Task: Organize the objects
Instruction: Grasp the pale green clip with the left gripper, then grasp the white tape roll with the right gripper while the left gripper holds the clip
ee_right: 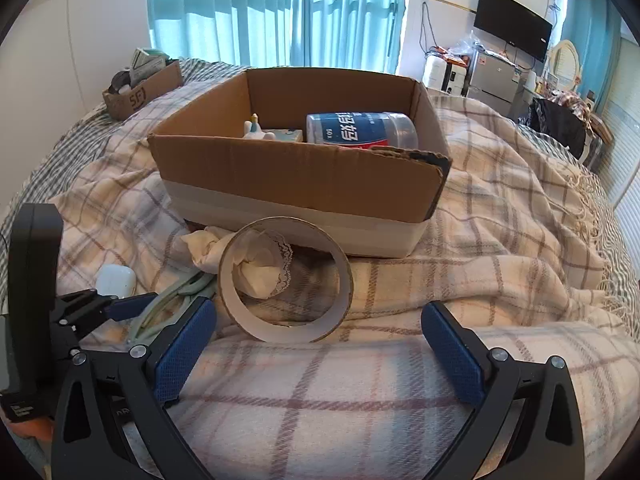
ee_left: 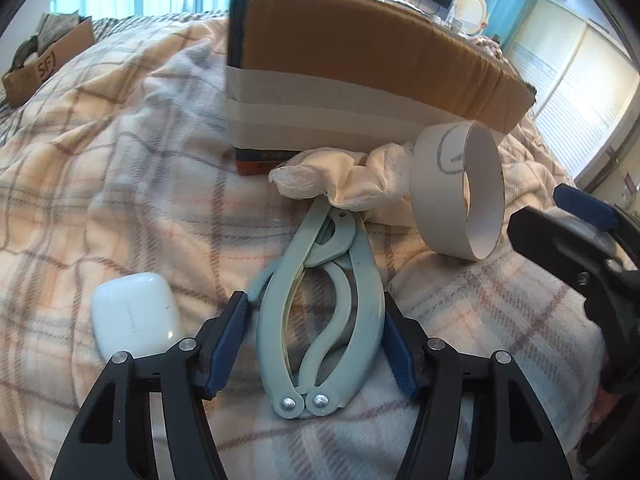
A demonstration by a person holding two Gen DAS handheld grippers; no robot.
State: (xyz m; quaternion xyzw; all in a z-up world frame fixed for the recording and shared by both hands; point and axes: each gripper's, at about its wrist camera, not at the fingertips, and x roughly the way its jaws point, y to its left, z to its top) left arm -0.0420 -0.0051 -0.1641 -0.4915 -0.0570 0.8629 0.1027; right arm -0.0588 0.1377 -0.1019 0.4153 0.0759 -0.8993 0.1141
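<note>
A pale green hinged hand tool (ee_left: 370,300) lies on the plaid blanket (ee_left: 120,160). My left gripper (ee_left: 313,296) has closed in on its two handles, blue pads against either side. The tool's tip sits under a crumpled white cloth (ee_left: 352,184). A cardboard tape ring (ee_left: 452,192) stands on edge beside the cloth. A white earbud case (ee_left: 134,312) lies left of the left gripper. In the right wrist view, my right gripper (ee_right: 320,308) stands open and empty just before the ring (ee_right: 240,320), with the left gripper (ee_right: 112,304) at the lower left.
An open cardboard box (ee_right: 300,176) stands behind the ring, holding a blue-labelled jar (ee_right: 360,128) and a small white figure (ee_right: 256,128). A smaller box (ee_right: 140,92) of items sits at the back left. Bare blanket (ee_right: 500,240) stretches to the right.
</note>
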